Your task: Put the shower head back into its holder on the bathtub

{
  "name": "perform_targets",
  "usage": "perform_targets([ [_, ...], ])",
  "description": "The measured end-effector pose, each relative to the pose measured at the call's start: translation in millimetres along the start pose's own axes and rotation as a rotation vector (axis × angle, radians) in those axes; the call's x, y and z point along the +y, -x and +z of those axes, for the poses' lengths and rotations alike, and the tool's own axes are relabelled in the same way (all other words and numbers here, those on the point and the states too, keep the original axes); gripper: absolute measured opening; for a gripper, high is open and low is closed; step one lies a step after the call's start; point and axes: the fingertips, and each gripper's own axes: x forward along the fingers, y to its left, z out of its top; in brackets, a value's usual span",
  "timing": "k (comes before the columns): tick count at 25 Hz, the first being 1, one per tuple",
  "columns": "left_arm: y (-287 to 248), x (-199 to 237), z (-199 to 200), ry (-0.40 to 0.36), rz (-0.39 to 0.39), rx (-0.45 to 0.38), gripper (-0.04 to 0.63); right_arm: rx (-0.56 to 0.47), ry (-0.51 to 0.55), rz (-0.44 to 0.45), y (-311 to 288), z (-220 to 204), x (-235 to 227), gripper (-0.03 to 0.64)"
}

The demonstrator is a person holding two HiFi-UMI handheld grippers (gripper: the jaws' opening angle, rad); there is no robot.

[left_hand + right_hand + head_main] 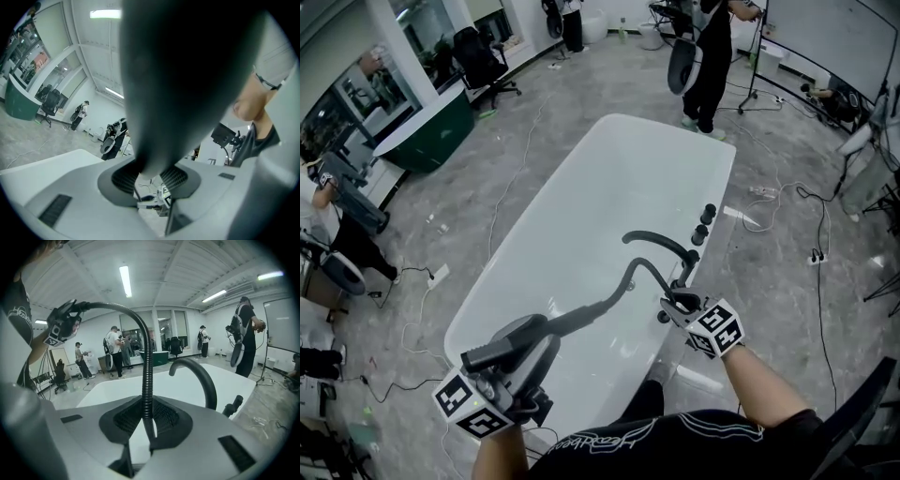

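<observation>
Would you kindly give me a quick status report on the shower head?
Left gripper shut on shower head, above tub's near end. Right gripper shut on hose, by the faucet. Head not seated yet. Nothing blocking in view.

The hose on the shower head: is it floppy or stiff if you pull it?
Probably bendy: the hose curves in a loose arch between the shower head and the right gripper. Its ribbed surface likely gives the jaws some grip, so it shouldn't slip much. It may sag when moved.
</observation>
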Motion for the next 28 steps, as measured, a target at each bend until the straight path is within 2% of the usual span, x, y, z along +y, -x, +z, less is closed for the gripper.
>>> perform_targets([
  [9,-12.2,11.6,-29.3,0.039,-0.004,0.042,0.133,0.143,-0.056,-0.014,-34.2,-59.4,-17.4,0.061],
  [13,-18.6,13.9,-36.5,0.038,-0.007,0.064,0.134,0.195,-0.094,0.016,-45.1,-75.3,-13.3,0.061],
  [16,-23.6,13.8,-39.8,0.029,-0.008,0.069,0.135,0.243,-0.08,0.043,-47.6,-88.1,-6.7,0.064],
  [21,-26.1,17.2,-42.5,0.044,-0.009,0.07,0.134,0.257,-0.108,0.046,-46.5,-100.5,-1.4,0.104],
  [28,-42.6,16.3,-73.5,0.031,-0.009,0.145,0.135,0.224,-0.163,0.022,-29.0,-106.7,-11.0,0.12],
])
